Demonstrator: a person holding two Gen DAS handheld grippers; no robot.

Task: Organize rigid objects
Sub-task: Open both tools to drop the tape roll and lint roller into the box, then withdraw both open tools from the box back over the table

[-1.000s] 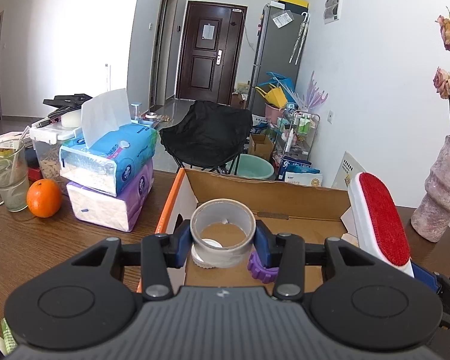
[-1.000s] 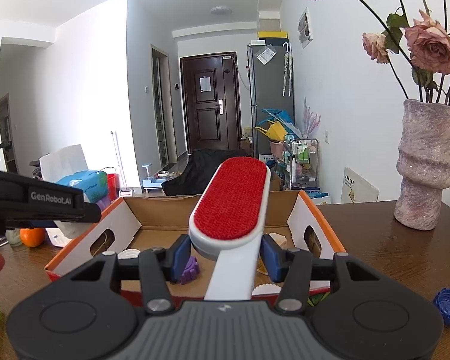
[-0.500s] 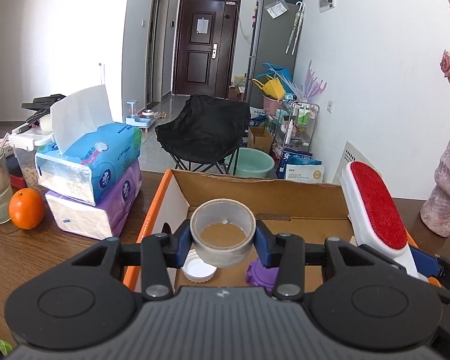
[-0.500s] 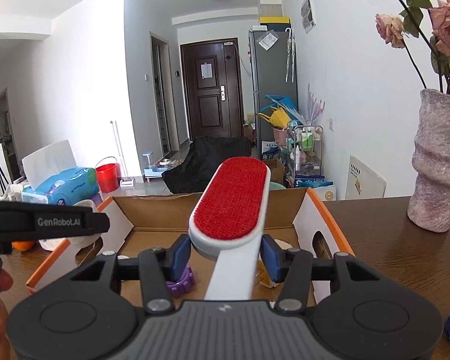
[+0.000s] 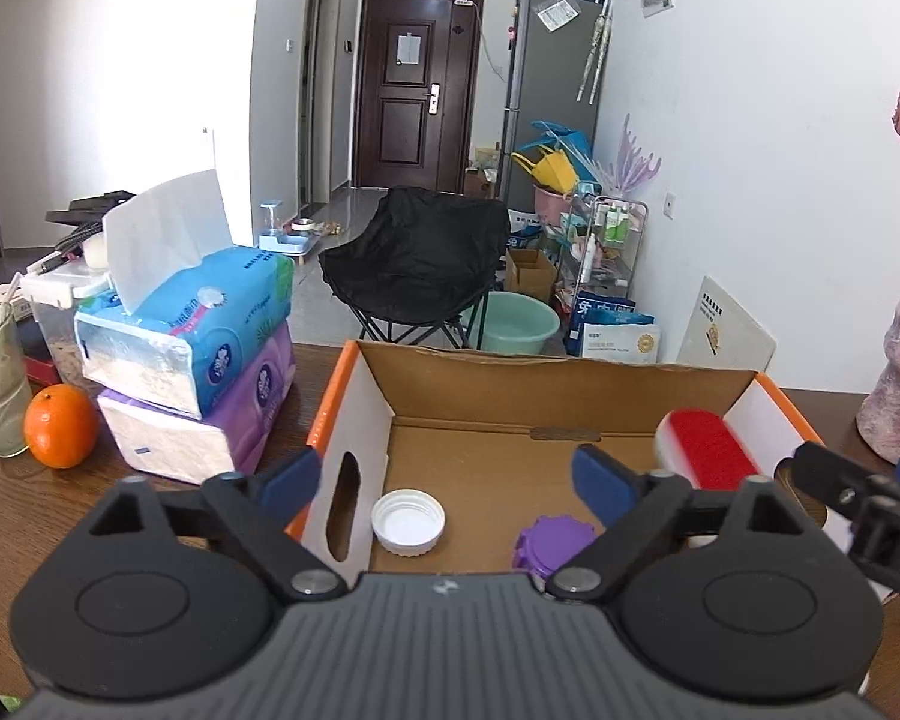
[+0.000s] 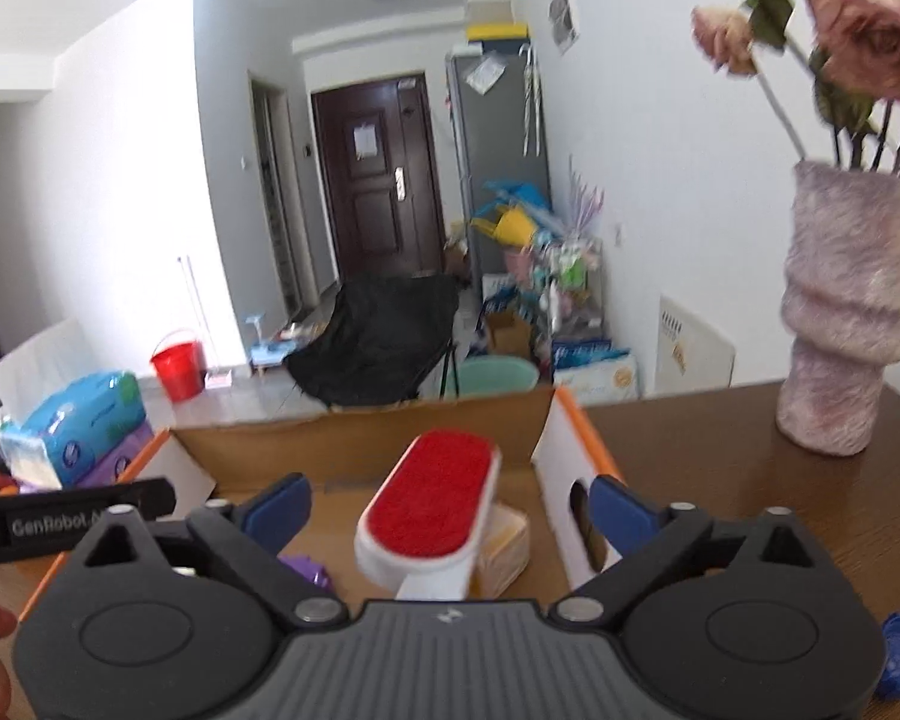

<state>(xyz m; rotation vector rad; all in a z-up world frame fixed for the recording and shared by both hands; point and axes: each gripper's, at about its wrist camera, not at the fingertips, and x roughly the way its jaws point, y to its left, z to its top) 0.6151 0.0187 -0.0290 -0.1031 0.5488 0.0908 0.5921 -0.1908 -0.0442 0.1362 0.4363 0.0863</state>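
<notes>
Both claws, left [image 5: 438,483] and right [image 6: 450,507], have just been opened wide and nothing is gripped. The red lint brush [image 6: 429,504] is seen at 12 o'clock of the right claw, inside the cardboard box [image 6: 354,441].

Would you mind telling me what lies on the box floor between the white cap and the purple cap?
Nothing: in the left wrist view, only bare cardboard floor of the box separates the white cap from the purple cap.

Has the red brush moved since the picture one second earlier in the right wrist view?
Yes. The red brush has dropped out of the right tool, whose jaws have just been opening, and now lies lower, inside the cardboard box.
</notes>
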